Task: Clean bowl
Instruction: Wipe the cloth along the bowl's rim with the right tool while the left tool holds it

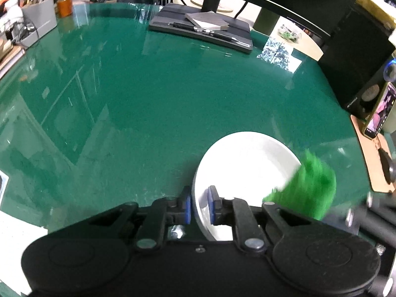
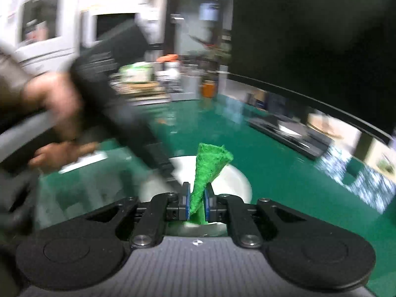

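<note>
A white bowl [image 1: 247,168] rests on the green table [image 1: 148,99]. My left gripper [image 1: 200,205] is shut on its near left rim, one blue pad outside and one inside. A green scouring pad [image 1: 309,185] shows blurred over the bowl's right edge. In the right wrist view my right gripper [image 2: 197,204] is shut on that green scouring pad [image 2: 210,165], which sticks up folded above the white bowl [image 2: 232,180]. The other gripper and a hand [image 2: 54,104] holding it cross the left of that view, blurred.
A dark keyboard tray with a notebook and pen [image 1: 203,28] lies at the back of the table under a wide monitor [image 2: 309,61]. A speaker [image 1: 356,79] and a phone [image 1: 378,113] stand at the right. A grey box [image 1: 39,22] and an orange jar [image 1: 64,5] sit at the back left.
</note>
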